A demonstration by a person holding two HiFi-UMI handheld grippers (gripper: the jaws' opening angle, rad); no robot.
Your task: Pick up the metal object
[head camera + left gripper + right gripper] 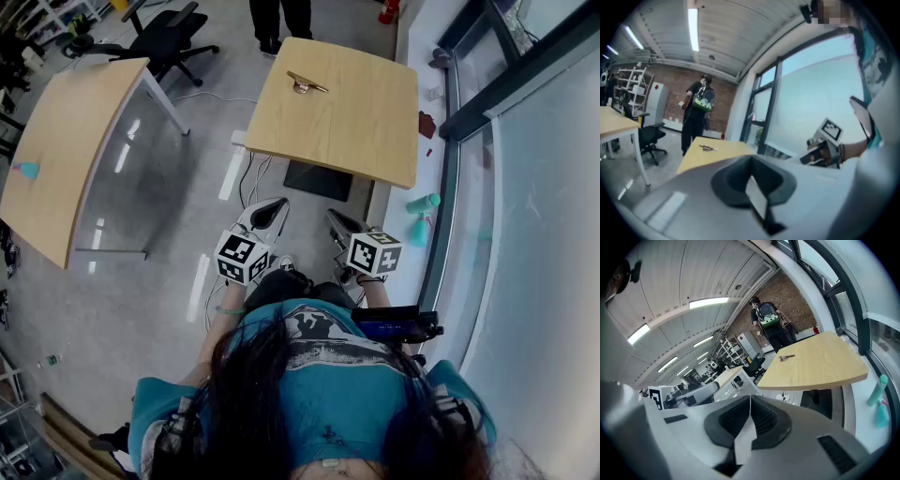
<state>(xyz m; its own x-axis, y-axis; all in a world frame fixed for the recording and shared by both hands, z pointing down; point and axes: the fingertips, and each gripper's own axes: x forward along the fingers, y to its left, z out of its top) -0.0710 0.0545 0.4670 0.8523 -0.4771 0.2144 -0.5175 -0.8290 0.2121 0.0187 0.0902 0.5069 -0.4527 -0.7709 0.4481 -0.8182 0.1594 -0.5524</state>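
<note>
The metal object (306, 84) is a small brass-coloured piece lying on the far part of a light wooden table (375, 131). It also shows as a small shape on the tabletop in the left gripper view (708, 148) and the right gripper view (786, 357). Both grippers are held close to the person's body, well short of the table. My left gripper (277, 203) (751, 163) is shut with nothing between its pads. My right gripper (334, 217) (750, 398) is shut and empty too, angled down towards the table's near edge.
A person in dark clothes (281, 21) stands beyond the table. A second wooden table (66, 141) and an office chair (169, 37) are at the left. Two teal bottles (422, 203) lie on the floor by the window wall at the right. Cables and a power strip (234, 173) lie under the table's near edge.
</note>
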